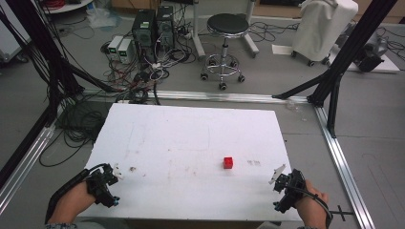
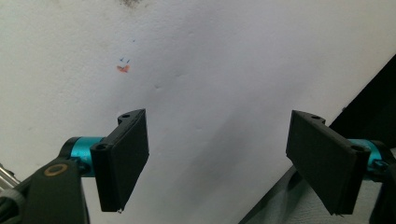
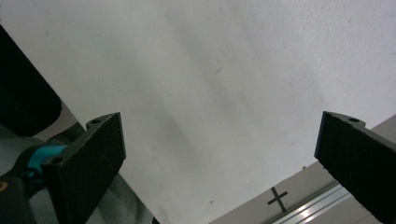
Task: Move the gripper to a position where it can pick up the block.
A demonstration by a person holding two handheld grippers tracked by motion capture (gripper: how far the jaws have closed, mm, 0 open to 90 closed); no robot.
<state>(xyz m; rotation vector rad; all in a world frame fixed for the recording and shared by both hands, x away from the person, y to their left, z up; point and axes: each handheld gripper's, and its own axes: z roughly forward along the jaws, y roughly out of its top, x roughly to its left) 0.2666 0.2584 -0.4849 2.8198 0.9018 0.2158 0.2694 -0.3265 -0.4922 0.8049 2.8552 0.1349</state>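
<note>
A small red cube [image 1: 228, 163] sits on the white table [image 1: 191, 138], right of centre. My left gripper [image 1: 107, 187] hovers over the table's front left corner, held in a hand. In the left gripper view its gripper [image 2: 224, 163] is open, jaws wide apart, with bare white board between them. My right gripper [image 1: 285, 188] is at the front right corner, to the right of the cube and nearer me. Seen in the right gripper view, that gripper [image 3: 219, 163] is open too, nothing between the jaws.
The board bears faint stains and an orange mark [image 2: 123, 68]. Beyond the table's far edge stand a black stool [image 1: 227, 28], computer boxes [image 1: 153, 28] and tangled cables [image 1: 138, 81]. Black frame posts [image 1: 334, 71] and aluminium rails [image 1: 341, 157] flank the table.
</note>
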